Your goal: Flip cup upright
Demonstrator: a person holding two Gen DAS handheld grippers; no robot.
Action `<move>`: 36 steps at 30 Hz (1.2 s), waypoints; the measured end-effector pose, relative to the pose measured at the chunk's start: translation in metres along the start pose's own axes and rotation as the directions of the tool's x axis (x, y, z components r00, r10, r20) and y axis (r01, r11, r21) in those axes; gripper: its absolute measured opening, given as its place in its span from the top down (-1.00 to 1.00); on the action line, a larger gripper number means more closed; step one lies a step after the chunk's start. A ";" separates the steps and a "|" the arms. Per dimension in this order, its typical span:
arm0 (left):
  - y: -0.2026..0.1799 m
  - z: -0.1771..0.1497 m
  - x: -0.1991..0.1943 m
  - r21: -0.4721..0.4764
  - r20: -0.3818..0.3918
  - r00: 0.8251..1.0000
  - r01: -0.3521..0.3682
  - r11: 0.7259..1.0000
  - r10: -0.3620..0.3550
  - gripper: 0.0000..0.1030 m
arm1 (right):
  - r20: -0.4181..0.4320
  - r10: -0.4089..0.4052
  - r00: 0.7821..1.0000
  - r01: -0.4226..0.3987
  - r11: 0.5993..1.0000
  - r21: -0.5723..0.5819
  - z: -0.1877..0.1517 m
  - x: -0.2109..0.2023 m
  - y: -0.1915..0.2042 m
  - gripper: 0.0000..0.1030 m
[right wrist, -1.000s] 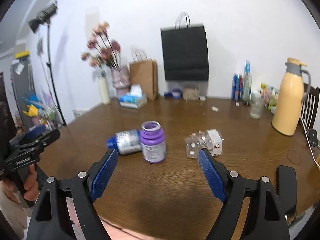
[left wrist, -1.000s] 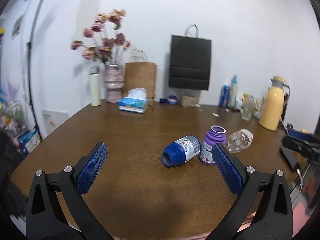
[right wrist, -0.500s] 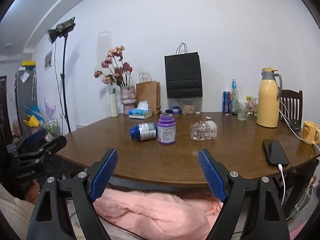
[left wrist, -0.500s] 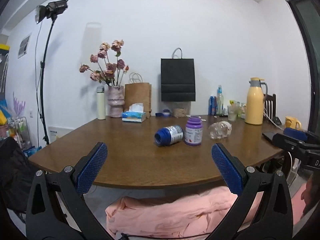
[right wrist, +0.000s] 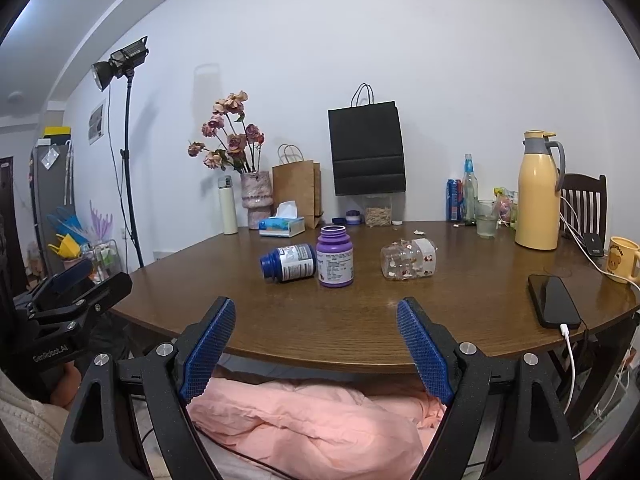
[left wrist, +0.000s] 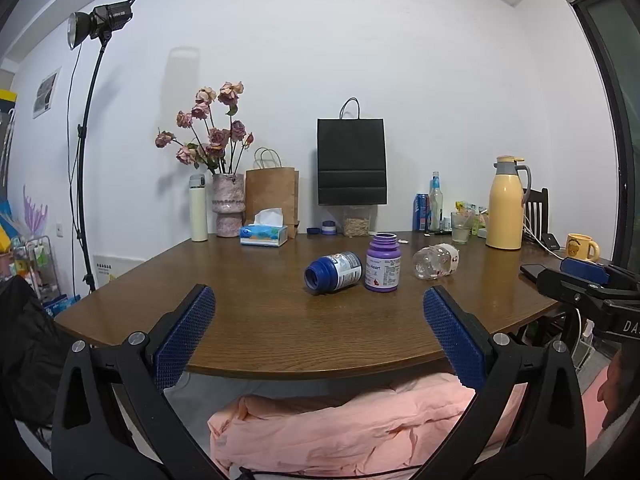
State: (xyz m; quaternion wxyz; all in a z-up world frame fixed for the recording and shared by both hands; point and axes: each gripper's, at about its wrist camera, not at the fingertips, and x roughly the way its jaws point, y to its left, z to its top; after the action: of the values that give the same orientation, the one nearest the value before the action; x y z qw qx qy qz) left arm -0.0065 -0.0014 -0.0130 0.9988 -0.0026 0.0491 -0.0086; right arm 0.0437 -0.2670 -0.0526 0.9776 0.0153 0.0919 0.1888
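Observation:
Three containers stand in a row on the brown table (left wrist: 280, 320) (right wrist: 460, 304). A blue bottle (left wrist: 334, 272) (right wrist: 289, 267) lies on its side, its open mouth toward me. Beside it a purple bottle (left wrist: 383, 263) (right wrist: 335, 257) stands upright. A clear patterned jar (left wrist: 436, 261) (right wrist: 408, 264) lies on its side further right. My left gripper (left wrist: 317, 297) is open and empty, short of the table's front edge. My right gripper (right wrist: 316, 306) is also open and empty, at about the same distance. Neither touches anything.
At the back stand a flower vase (left wrist: 228, 210), tissue box (left wrist: 264, 234), brown bag (left wrist: 272, 198) and black bag (left wrist: 352, 164). A yellow jug (right wrist: 538, 196), glass (right wrist: 486, 224), mug (right wrist: 622, 260) and phone (right wrist: 554, 306) with cable sit right. Pink cloth (right wrist: 312, 420) lies below the table edge.
Both grippers have drawn back and dropped from above the table to the level of its front edge. The bottles and jar have not moved. Both grippers stayed open.

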 end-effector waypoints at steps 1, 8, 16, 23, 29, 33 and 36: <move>0.000 0.000 0.000 0.001 0.001 1.000 0.003 1.000 -0.003 -1.00 | 0.000 -0.001 1.000 0.001 1.000 0.000 0.000 0.000 0.000 -0.69; -0.001 0.000 -0.001 0.005 0.005 1.000 0.012 1.000 -0.012 -1.00 | 0.000 0.001 1.000 -0.001 1.000 0.001 0.000 0.000 0.000 -0.69; -0.001 -0.001 -0.002 0.005 0.007 1.000 0.009 1.000 -0.009 -1.00 | 0.001 0.001 1.000 -0.001 1.000 0.003 0.000 0.000 0.000 -0.69; -0.002 -0.001 -0.002 0.008 0.006 1.000 0.011 1.000 -0.011 -1.00 | -0.004 -0.002 1.000 0.002 1.000 0.004 -0.003 0.000 0.002 -0.69; -0.003 -0.001 -0.002 0.007 0.007 1.000 0.010 1.000 -0.010 -1.00 | -0.004 -0.001 1.000 0.001 1.000 0.006 -0.002 0.000 0.001 -0.69; -0.002 -0.001 -0.002 0.004 0.006 1.000 0.006 1.000 -0.006 -1.00 | -0.005 0.000 1.000 0.000 1.000 0.006 -0.002 0.000 0.001 -0.69; -0.003 -0.001 -0.002 0.004 0.004 1.000 0.006 1.000 -0.006 -1.00 | -0.006 0.001 1.000 0.000 1.000 0.006 -0.002 0.000 0.001 -0.69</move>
State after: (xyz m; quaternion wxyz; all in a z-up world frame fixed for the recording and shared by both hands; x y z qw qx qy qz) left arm -0.0087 -0.0042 -0.0137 0.9988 -0.0009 0.0473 -0.0117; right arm 0.0431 -0.2657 -0.0548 0.9772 0.0179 0.0952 0.1888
